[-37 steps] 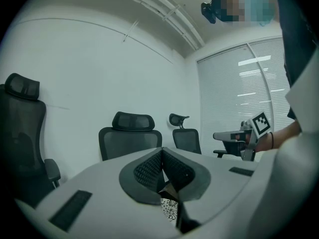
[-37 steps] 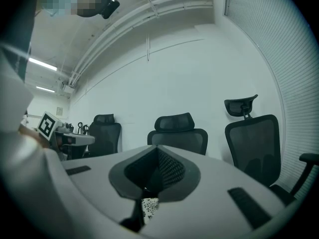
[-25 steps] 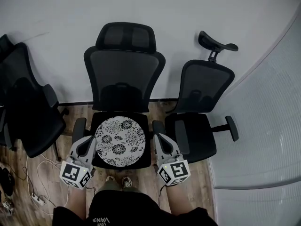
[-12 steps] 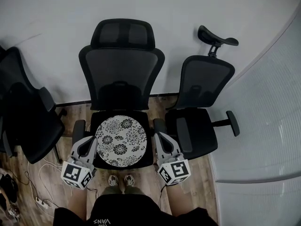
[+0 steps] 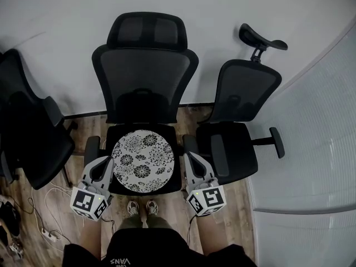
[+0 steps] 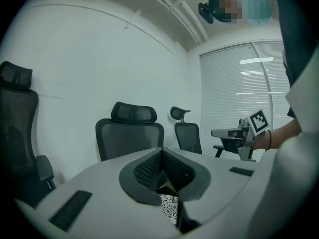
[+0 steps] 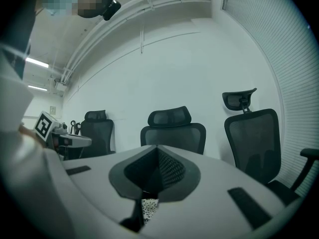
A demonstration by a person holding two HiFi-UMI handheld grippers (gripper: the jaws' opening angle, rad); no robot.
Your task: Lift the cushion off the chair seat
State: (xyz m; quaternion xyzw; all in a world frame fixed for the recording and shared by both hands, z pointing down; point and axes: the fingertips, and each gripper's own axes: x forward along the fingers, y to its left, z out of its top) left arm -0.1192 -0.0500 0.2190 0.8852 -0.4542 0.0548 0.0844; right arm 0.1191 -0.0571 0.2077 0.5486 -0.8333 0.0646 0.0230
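You're at the approach: left gripper [image 5: 104, 164] and right gripper [image 5: 191, 161], both pressed together and empty, flank the cushion [image 5: 143, 160] at lower centre. Next, spread them and pinch its edges.

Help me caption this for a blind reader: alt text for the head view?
A round black-and-white floral cushion lies on a black office chair; the left gripper and right gripper, jaws shut, flank it. Other black chairs stand alongside.

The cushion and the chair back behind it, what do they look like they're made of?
The cushion looks like soft cloth with a dull finish: a black flower print on white, no shine. What fills it cannot be seen. The chair back looks like black mesh stretched in a dark, probably plastic frame: the panel is half see-through, with a darker support showing behind it.
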